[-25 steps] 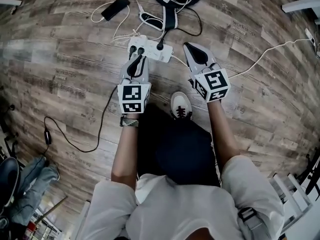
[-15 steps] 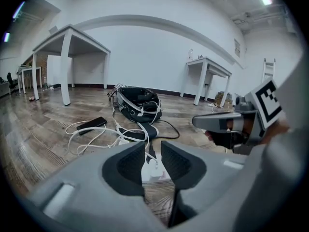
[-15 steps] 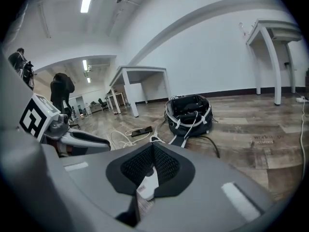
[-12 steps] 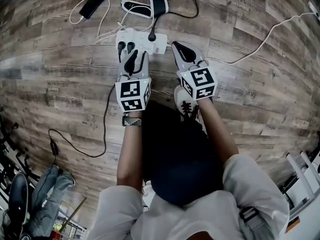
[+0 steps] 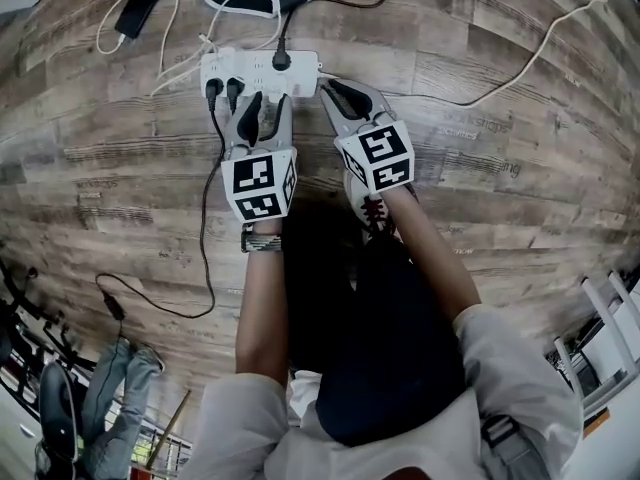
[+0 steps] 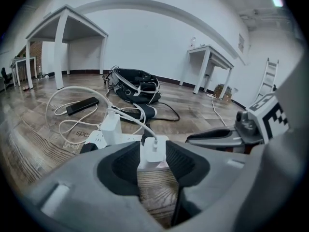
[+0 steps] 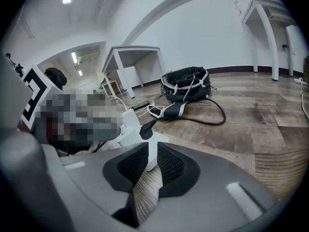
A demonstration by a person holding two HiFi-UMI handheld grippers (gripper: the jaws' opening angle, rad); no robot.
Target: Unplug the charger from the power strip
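The white power strip lies on the wood floor with black plugs and white chargers in it. My left gripper hovers just in front of it. In the left gripper view a white charger with a white cable stands framed in the gap of my left gripper. Its jaws have just been opening and the pads do not press on the charger. A second white charger stands further left. My right gripper is at the strip's right end. Its jaws have just been opening to a narrow gap, with nothing between them.
A black plug sits near the strip's right end. White cables run to a phone. A black bag lies behind the strip. A white cable crosses the floor on the right. The person's shoe is below the right gripper.
Both grippers have come down and forward to the power strip. The left jaws have spread apart. The right jaws, shut before, now show a slit.
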